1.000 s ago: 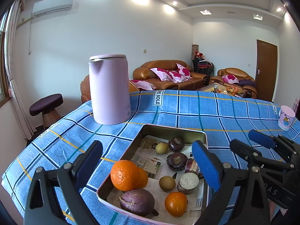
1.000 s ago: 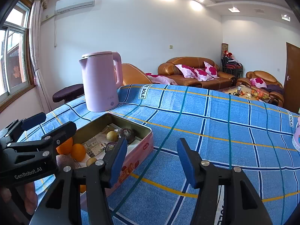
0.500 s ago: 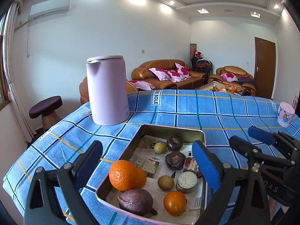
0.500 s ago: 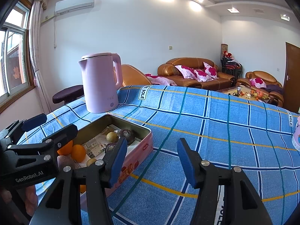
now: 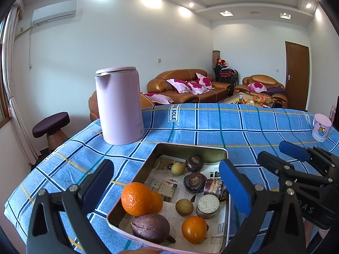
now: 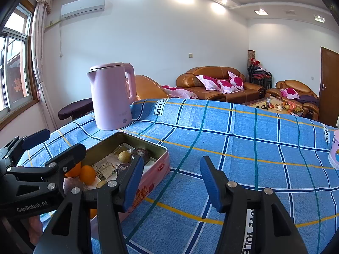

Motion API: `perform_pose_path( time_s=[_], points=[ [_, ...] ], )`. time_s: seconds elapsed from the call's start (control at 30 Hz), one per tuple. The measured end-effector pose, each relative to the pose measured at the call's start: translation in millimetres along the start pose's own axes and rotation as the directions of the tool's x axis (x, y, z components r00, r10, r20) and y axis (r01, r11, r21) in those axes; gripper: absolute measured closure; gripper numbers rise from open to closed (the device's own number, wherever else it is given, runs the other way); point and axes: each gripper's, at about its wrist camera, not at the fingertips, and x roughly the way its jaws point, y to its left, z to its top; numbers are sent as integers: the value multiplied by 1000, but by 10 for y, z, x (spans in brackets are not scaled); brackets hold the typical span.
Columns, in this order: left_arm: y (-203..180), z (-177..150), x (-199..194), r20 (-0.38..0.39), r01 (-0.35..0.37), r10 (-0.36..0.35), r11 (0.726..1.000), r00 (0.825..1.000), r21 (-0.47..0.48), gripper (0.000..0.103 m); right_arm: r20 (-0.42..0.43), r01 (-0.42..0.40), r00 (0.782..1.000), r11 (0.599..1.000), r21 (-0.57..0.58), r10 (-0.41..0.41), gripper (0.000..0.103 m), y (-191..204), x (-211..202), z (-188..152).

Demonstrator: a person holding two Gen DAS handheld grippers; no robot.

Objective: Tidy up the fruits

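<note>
Left gripper (image 5: pixel 167 182): jaws wide, empty, above tin's near edge | fruits inside tin (image 5: pixel 191 148), large orange (image 5: pixel 136 199) at near-left corner, nearest it | right gripper (image 6: pixel 169 177): part-open, empty, over tablecloth (image 6: pixel 243 139) beside tin's right wall.

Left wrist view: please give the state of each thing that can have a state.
Pink electric kettle: upright, lid closed.
Rectangular metal tin: open, no lid, holds fruits.
Big orange: whole, unpeeled.
Left gripper: fingers open, empty.
Right gripper: fingers open, empty.
Brown door: closed.
</note>
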Motion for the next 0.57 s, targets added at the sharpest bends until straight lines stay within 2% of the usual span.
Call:
perform_pose_path(
  time_s=[0.17,0.57],
  points=[
    [7,-5,28,-12,-3,3,1000,1000,-4,2,2,2,1000,1000,0,-2,45,-3,-2,-1],
    [21,-23,34,-5,-66,66,998,998,-3,0,-2,4,1000,1000,2,-4,45,-29,-20,-15]
  ],
)
